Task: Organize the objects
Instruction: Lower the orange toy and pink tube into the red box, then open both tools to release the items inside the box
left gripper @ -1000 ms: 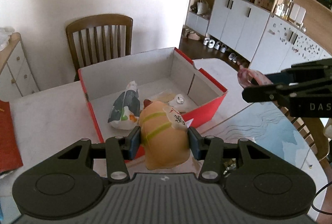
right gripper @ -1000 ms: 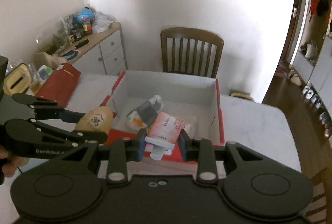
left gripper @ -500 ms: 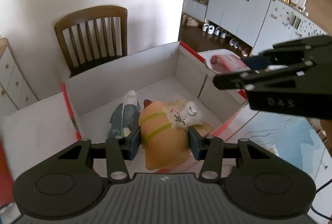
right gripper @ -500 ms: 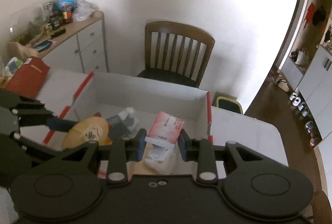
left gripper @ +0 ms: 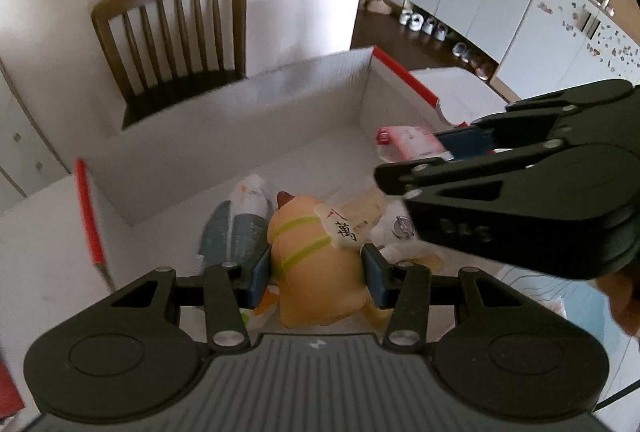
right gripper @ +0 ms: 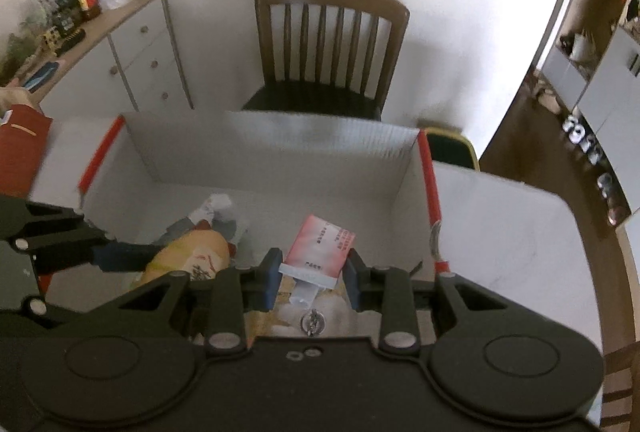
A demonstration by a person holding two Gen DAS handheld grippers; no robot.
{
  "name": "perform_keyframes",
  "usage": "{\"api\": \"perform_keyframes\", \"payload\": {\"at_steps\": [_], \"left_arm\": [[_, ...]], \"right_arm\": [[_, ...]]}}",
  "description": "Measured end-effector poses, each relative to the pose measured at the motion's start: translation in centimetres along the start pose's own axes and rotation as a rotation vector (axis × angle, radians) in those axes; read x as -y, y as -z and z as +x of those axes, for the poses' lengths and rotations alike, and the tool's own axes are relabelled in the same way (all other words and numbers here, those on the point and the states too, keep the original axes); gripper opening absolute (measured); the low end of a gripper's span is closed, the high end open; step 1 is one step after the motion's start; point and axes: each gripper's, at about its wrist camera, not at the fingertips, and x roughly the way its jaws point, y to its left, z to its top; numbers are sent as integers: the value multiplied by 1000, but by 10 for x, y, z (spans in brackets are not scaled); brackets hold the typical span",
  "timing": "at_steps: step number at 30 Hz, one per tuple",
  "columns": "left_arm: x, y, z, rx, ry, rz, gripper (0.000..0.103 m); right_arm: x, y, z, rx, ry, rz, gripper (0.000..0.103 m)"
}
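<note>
Left gripper (left gripper: 316, 274): clamped on a tan soft toy (left gripper: 316, 264) with two green stripes and a white tag bearing a character. Toy's long axis runs away from the camera, its red-tipped end pointing to the far wall of the box; it hangs over the near part of the box interior

Right gripper (right gripper: 311, 274): closed on a pink-and-white packet (right gripper: 322, 246) with a clear tab at its near end. Packet's long axis runs near to far, its pink printed end pointing to the far wall and tilted slightly right; it is held over the right half of the box

Box (right gripper: 280, 147): open cardboard, white inside, red rims on left and right edges, standing on the white worktop (right gripper: 500, 224)

Contents lying on the box floor: a grey-and-white pouch (left gripper: 236, 228) just left of the toy, long axis near to far; a pale wrapped item with a small round metal piece (right gripper: 314, 320) below the packet

Surroundings: wooden chair (right gripper: 332, 43) beyond the box; white drawer unit (right gripper: 140, 59) at far left

Change against one second ago: both grippers have come forward and down, from short of the near red wall to over the box interior; that near wall is now out of sight beneath them; grips unchanged; the right gripper now looms large at the right of the left camera's view
</note>
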Motion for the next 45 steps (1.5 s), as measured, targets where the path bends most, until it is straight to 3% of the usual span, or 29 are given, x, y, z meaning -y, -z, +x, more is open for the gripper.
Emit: {"api": "perform_keyframes", "payload": {"at_steps": [9, 22, 24, 45], "left_arm": [[-1, -4, 34, -77, -14, 17, 48], [-5, -1, 53, -135, 6, -12, 49], [-7, -1, 52, -141, 9, -26, 65], [6, 1, -12, -8, -22, -53, 66]], "right_arm": [[4, 5, 27, -62, -8, 38, 31], [14, 13, 26, -67, 2, 61, 41], [14, 13, 24, -62, 0, 66, 45], [17, 15, -44, 33, -24, 53, 58]]}}
